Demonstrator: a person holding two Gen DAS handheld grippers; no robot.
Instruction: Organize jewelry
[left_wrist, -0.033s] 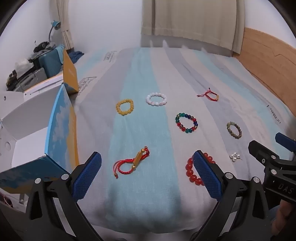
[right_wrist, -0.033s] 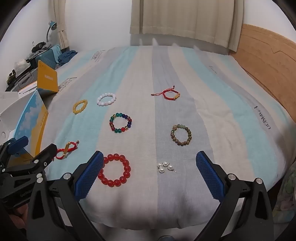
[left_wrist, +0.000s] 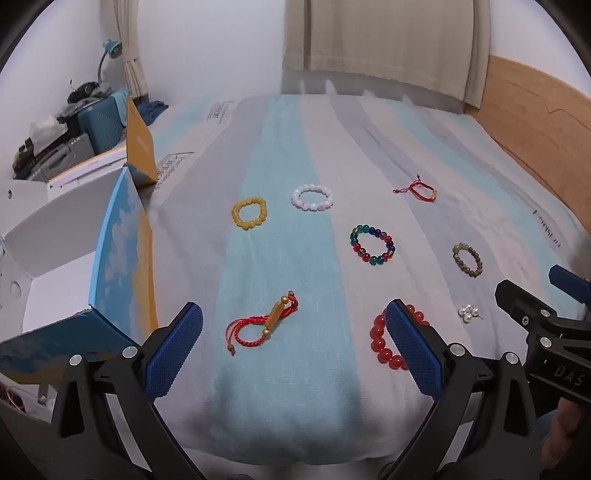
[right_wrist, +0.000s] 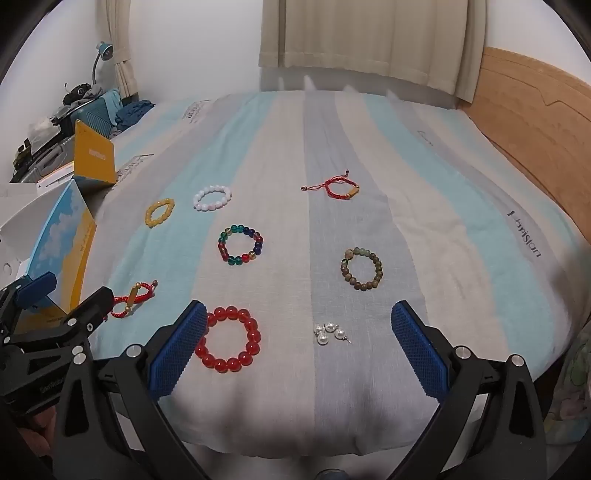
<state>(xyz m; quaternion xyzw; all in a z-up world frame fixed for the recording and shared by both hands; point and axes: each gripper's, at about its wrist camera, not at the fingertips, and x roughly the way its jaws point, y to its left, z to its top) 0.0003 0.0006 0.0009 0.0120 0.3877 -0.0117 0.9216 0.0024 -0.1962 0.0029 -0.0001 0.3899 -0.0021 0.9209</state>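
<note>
- Jewelry lies spread over the bed (left_wrist: 288, 406); from the left view we find nothing moved, so sorting hasn't begun. Left tongs (left_wrist: 293, 349) gape empty around the red cord bracelet (left_wrist: 264, 325).
- From the right view, right tongs (right_wrist: 299, 347) gape empty between red bead bracelet (right_wrist: 231, 339) and pearl earrings (right_wrist: 330, 332).

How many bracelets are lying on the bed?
7: yellow bracelet, white bracelet, multicolored bracelet, far red cord bracelet, olive bracelet, big red bracelet, near red cord bracelet. None looks hidden.
</note>
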